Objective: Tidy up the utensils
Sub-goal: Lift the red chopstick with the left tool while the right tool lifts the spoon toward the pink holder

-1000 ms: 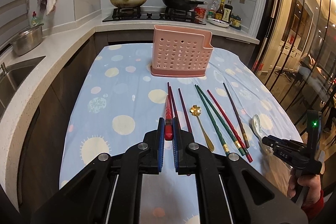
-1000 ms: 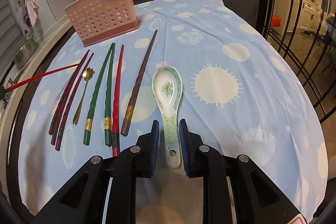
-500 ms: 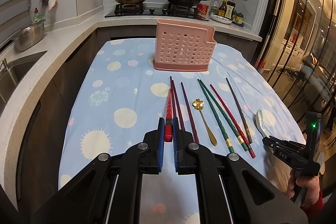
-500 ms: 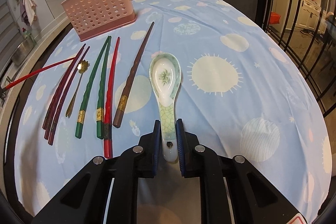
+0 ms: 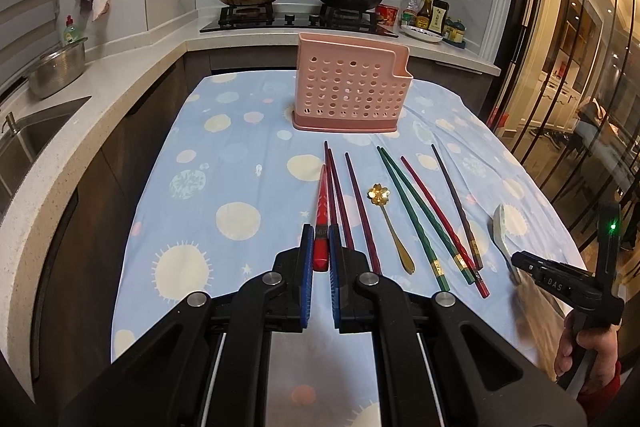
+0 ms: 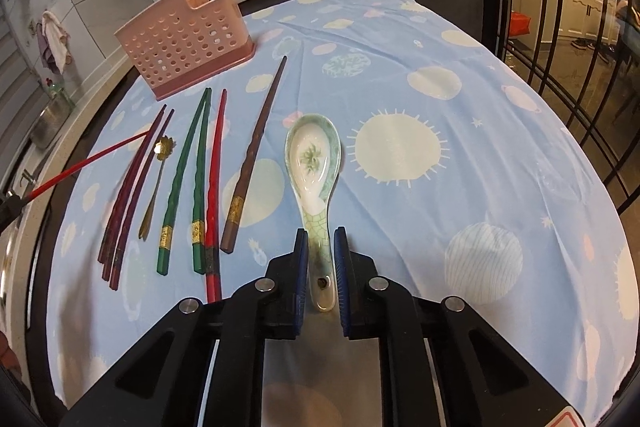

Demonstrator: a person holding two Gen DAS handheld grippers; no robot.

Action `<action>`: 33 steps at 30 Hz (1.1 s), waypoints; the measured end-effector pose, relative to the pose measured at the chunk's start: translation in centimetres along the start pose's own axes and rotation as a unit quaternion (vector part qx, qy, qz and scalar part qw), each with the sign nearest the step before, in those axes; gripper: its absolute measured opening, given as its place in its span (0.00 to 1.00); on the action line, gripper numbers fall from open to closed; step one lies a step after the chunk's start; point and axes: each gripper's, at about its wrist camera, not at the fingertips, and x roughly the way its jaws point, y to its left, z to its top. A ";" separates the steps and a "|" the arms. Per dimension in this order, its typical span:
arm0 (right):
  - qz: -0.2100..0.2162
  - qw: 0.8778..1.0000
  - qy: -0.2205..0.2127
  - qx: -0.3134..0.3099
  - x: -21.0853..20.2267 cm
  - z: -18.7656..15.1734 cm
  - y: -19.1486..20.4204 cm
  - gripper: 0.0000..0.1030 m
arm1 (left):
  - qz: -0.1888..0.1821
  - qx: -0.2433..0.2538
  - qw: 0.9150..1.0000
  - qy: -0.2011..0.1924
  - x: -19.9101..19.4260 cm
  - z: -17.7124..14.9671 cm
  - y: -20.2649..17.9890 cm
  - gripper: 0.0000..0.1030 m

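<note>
Closing further since a second ago, the right gripper (image 6: 321, 243) pinches the ceramic spoon (image 6: 314, 163) over the dotted blue tablecloth (image 6: 440, 75); left gripper (image 5: 321, 239) clamps a red chopstick (image 5: 321, 211), pink holder (image 5: 352, 87) ahead, stove (image 5: 296, 17) beyond.

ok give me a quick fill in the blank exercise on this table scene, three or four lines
1. The left gripper is shut on a bright ____ chopstick.
2. The right gripper's jaws are closing around the handle of the white and green ceramic ____.
3. The perforated pink plastic utensil holder stands on the blue ____ with pale dots.
4. The small gold spoon has a ____-shaped bowl.

Missing words: red; spoon; tablecloth; flower
</note>
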 end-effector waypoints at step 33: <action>0.013 0.993 -0.093 -0.073 -6.2 5.5 4.8 0.05 | -0.007 0.015 0.997 -0.071 -2.6 5.9 -0.1 0.07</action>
